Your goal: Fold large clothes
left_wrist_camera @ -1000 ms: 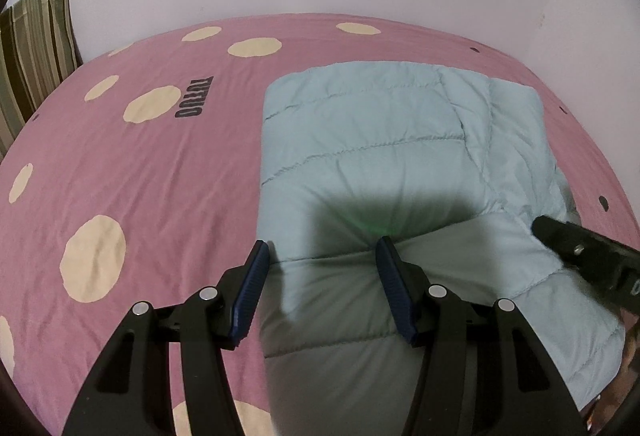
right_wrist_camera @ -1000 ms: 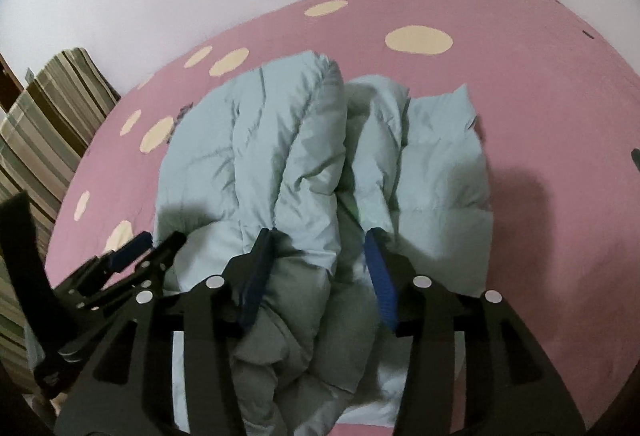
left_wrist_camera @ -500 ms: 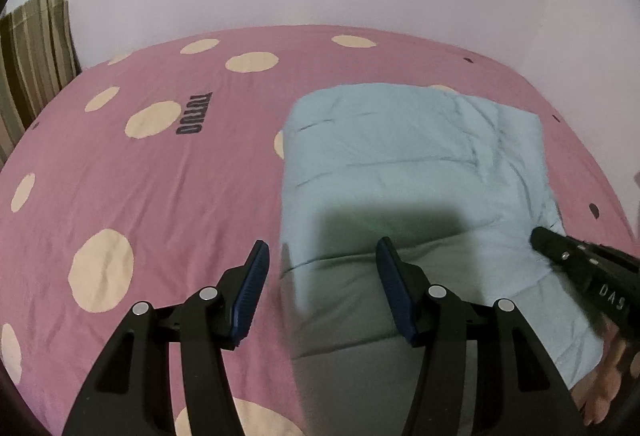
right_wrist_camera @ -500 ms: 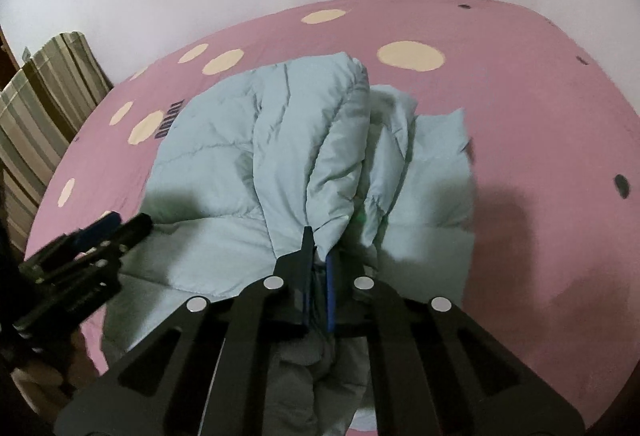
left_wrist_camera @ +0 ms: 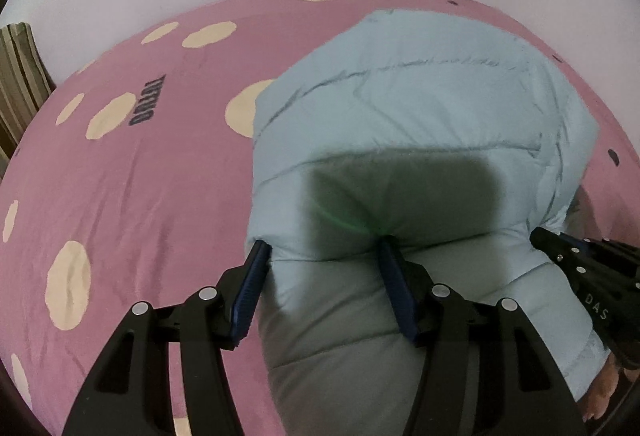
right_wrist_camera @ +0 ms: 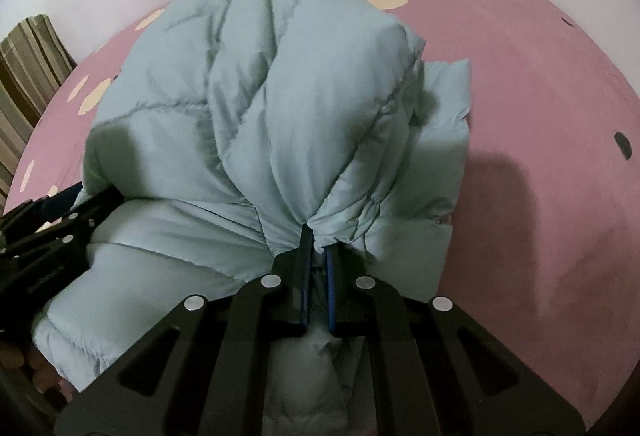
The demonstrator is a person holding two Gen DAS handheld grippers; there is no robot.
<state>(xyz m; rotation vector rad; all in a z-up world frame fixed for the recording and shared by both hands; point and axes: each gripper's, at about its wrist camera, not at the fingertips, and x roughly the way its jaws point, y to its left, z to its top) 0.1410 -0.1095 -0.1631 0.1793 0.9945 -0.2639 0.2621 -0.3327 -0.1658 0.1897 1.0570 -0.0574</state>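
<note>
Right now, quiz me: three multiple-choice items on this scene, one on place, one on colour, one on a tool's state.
1. Where does the puffer jacket lie?
A. on a wooden floor
B. on the pink spotted bedsheet
C. on a chair

2. What colour is the jacket?
A. light blue
B. red
C. black

3. How is the right tool?
A. wide open, nothing in it
B. lying on the sheet
C. shut on a bunched fold of the jacket

Answers: 1 B, pink sheet with cream dots shows around the jacket. 2 A, pale blue quilting in both views. 3 C, fabric gathers into its nearly closed pads.
</note>
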